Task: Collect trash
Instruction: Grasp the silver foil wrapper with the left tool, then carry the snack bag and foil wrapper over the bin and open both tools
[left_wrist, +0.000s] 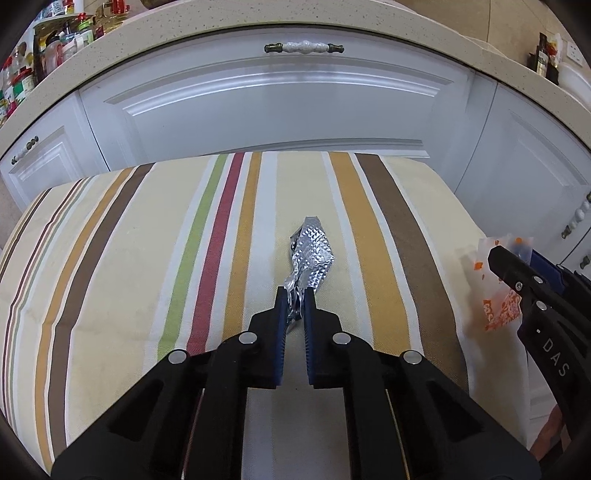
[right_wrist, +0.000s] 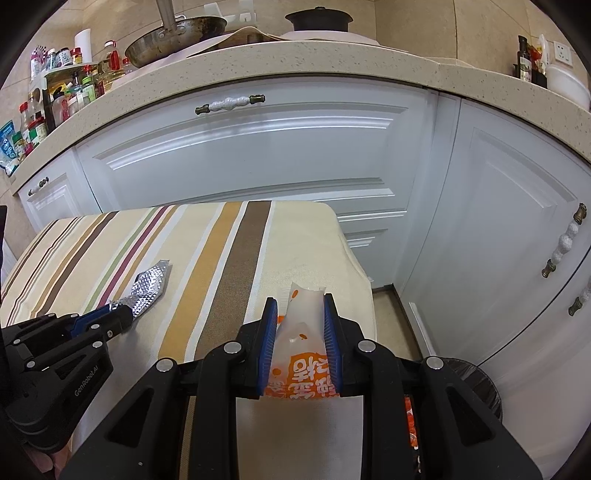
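The left gripper (left_wrist: 295, 295) is pinching only the near tail of the foil wrapper (left_wrist: 312, 251), and that looks like the weak point. The crumpled silver strip is thin and slick, and most of it is lying beyond the tips on the striped cloth (left_wrist: 110, 258); if the hand is lifted fast or swung wide, the tail could tear or slide out from between the blue pads and the wrapper would drop back onto the cloth or off its edge.

The right gripper (right_wrist: 300, 299) is clamping an orange and white snack packet (right_wrist: 301, 354) between its pads, and the soft packet is bulging up past the tips, so it is being held by its sides only. A jolt might let it slip too.

The bin with the dark liner (right_wrist: 476, 387) is showing low at the right, partly hidden behind the right gripper, near the white cabinets (right_wrist: 258, 155). Both hands would be heading for that one opening, I judge, so the two tools could be knocking each other on the way.

The foil is stretching away from the left tips toward the far cabinets, roughly centred on the cloth, well left of the packet.
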